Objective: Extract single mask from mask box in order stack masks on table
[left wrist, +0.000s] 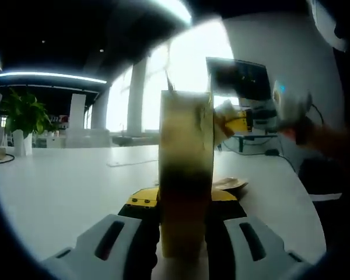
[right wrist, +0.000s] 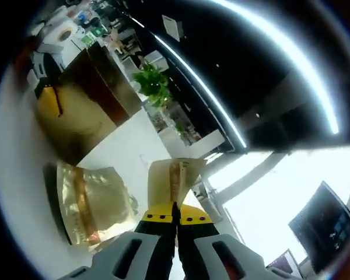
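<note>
In the left gripper view, my left gripper is shut on the tall yellow-brown mask box, held upright over the white table. At the box's upper right, my right gripper comes in with a pale packet in its yellow tips. In the right gripper view, my right gripper is shut on a gold wrapped mask. Another gold wrapped mask lies flat on the table to the left. The mask box stands at the upper left, with the left gripper on it.
A potted plant stands at the table's far left, and a dark monitor at the far right. A person's dark sleeve fills the right edge. Bright windows lie behind the table.
</note>
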`<control>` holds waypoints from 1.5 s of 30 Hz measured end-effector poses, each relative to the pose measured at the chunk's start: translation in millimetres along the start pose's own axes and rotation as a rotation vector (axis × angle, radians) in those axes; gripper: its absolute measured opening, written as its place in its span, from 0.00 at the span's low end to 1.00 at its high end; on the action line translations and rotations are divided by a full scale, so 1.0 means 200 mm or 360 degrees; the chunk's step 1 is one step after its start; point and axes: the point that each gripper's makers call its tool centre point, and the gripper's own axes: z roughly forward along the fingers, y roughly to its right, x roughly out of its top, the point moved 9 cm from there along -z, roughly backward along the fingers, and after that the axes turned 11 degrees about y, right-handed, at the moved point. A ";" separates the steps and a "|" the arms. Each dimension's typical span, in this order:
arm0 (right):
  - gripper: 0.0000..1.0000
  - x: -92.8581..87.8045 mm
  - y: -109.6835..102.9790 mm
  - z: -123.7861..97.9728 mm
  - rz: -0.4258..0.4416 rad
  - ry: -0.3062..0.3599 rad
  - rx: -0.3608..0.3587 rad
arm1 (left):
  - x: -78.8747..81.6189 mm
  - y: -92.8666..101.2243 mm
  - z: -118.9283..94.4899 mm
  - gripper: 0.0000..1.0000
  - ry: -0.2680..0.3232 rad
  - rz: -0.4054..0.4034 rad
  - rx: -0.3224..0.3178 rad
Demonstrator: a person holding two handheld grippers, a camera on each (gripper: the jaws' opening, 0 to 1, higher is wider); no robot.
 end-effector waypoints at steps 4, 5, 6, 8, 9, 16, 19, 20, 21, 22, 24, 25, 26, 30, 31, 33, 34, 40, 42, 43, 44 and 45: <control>0.00 0.01 -0.06 0.02 -0.0035 0.0000 0.0054 | 0.01 -0.02 -0.01 0.20 0.0005 -0.0064 -0.0001; 0.00 0.01 -0.08 0.02 -0.0062 -0.0001 0.0079 | 0.01 -0.02 -0.01 0.20 0.0008 -0.0071 0.0000; 0.00 0.01 -0.10 0.02 -0.0068 0.0001 0.0097 | 0.01 -0.02 -0.01 0.20 0.0008 -0.0076 0.0002; 0.00 0.01 -0.13 0.02 -0.0072 -0.0003 0.0138 | 0.01 -0.02 0.00 0.20 0.0003 -0.0070 -0.0003; 0.00 0.00 -0.15 0.02 -0.0073 -0.0004 0.0150 | 0.01 -0.01 0.00 0.20 0.0000 -0.0059 -0.0003; 0.00 -0.02 -0.23 -0.01 -0.0052 -0.0035 0.0248 | 0.01 0.00 0.00 0.20 0.0009 -0.0018 -0.0006; 0.00 -0.03 -0.26 -0.02 -0.0036 -0.0034 0.0304 | 0.01 0.00 0.00 0.20 0.0012 -0.0016 -0.0016; 0.00 -0.03 -0.27 -0.02 -0.0037 -0.0033 0.0318 | 0.01 0.00 0.00 0.20 0.0012 -0.0017 -0.0020; 0.00 -0.03 -0.28 -0.02 -0.0037 -0.0032 0.0333 | 0.01 0.00 -0.01 0.20 0.0013 -0.0018 -0.0022; 0.00 -0.03 -0.28 -0.02 -0.0030 -0.0033 0.0349 | 0.01 0.00 -0.01 0.20 0.0014 -0.0021 -0.0023; 0.00 -0.04 -0.29 -0.01 -0.0031 -0.0035 0.0368 | 0.01 0.00 -0.01 0.20 0.0013 -0.0018 -0.0022; 0.00 -0.04 -0.30 -0.01 -0.0028 -0.0036 0.0376 | 0.01 0.00 -0.01 0.20 0.0013 -0.0015 -0.0021; 0.00 -0.05 -0.30 -0.01 -0.0021 -0.0039 0.0385 | 0.01 0.00 -0.01 0.20 0.0012 -0.0013 -0.0019; 0.00 -0.04 -0.32 -0.02 -0.0013 -0.0048 0.0410 | 0.01 0.00 -0.01 0.20 0.0007 -0.0005 -0.0017; 0.00 -0.04 -0.32 -0.02 -0.0010 -0.0051 0.0416 | 0.01 0.00 -0.01 0.20 0.0006 -0.0004 -0.0017; 0.00 -0.03 -0.33 -0.03 0.0002 -0.0056 0.0427 | 0.01 0.00 -0.01 0.20 0.0005 -0.0005 -0.0017; 0.00 -0.03 -0.33 -0.03 0.0008 -0.0059 0.0436 | 0.01 0.00 -0.01 0.20 0.0005 -0.0006 -0.0016; 0.00 -0.03 -0.36 -0.04 0.0044 -0.0065 0.0513 | 0.01 0.00 -0.01 0.20 0.0004 -0.0010 -0.0015; 0.00 -0.03 -0.37 -0.04 0.0069 -0.0070 0.0528 | 0.01 0.00 -0.01 0.20 0.0004 -0.0012 -0.0014; 0.00 -0.03 -0.37 -0.04 0.0083 -0.0071 0.0529 | 0.01 0.00 -0.01 0.20 0.0004 -0.0013 -0.0014; 0.00 -0.04 -0.37 -0.04 0.0088 -0.0072 0.0530 | 0.01 0.00 -0.01 0.20 0.0004 -0.0014 -0.0014; 0.00 -0.04 -0.37 -0.04 0.0088 -0.0073 0.0531 | 0.01 0.01 -0.01 0.20 0.0003 -0.0013 -0.0014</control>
